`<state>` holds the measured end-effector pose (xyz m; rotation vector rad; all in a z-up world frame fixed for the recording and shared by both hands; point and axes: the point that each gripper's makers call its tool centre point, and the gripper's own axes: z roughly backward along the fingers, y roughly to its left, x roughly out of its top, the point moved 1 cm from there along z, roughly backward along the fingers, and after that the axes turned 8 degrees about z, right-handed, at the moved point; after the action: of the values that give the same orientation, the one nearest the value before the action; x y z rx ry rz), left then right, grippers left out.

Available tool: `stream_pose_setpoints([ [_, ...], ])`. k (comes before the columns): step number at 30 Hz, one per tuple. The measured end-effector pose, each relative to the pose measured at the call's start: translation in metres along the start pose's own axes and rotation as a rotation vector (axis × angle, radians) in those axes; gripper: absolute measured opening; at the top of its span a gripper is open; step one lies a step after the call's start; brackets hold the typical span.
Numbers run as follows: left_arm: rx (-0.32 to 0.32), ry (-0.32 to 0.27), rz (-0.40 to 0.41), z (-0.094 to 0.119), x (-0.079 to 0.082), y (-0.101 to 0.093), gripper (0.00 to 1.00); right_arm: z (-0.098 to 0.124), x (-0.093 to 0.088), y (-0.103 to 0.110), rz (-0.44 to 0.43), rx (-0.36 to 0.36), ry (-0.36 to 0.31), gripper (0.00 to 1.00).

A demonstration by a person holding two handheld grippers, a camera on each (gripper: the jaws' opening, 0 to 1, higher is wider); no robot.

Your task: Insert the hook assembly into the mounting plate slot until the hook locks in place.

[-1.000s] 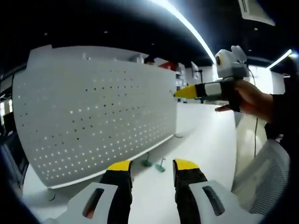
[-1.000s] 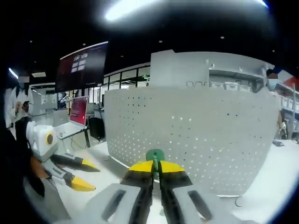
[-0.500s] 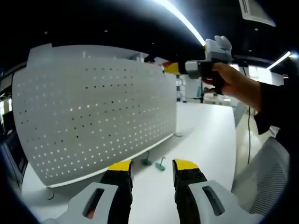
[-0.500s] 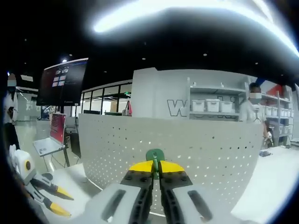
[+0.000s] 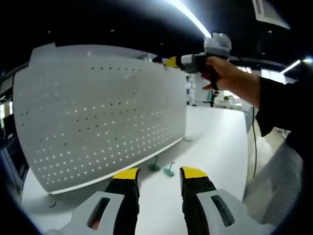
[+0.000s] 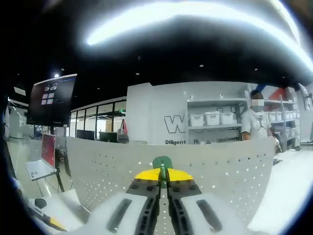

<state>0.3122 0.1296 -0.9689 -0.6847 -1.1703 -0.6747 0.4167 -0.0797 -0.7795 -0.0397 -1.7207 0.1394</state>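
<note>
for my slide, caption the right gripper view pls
Right gripper shut on a green hook, raised near the pegboard's top edge.

pegboard point(image 5: 98, 117) blocks ahead | white tabletop point(image 5: 215, 142) open rightward

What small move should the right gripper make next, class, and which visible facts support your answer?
Probably ease the right gripper forward and down toward a hole near the top of the perforated board. Its jaws are shut on the green hook, which sits level with the board's top edge and not yet seated. Two more green hooks lie on the table.
</note>
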Motion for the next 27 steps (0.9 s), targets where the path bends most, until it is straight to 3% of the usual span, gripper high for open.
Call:
stream_pose_setpoints([
  [11,0.000,0.012,0.014,-0.003,-0.004,0.003,0.32,-0.023,-0.007,-0.015,-0.040,-0.061,-0.013,0.01],
  [27,0.007,0.024,0.033,-0.004,-0.009,0.008,0.31,-0.038,-0.028,-0.038,-0.069,-0.119,0.014,0.01],
])
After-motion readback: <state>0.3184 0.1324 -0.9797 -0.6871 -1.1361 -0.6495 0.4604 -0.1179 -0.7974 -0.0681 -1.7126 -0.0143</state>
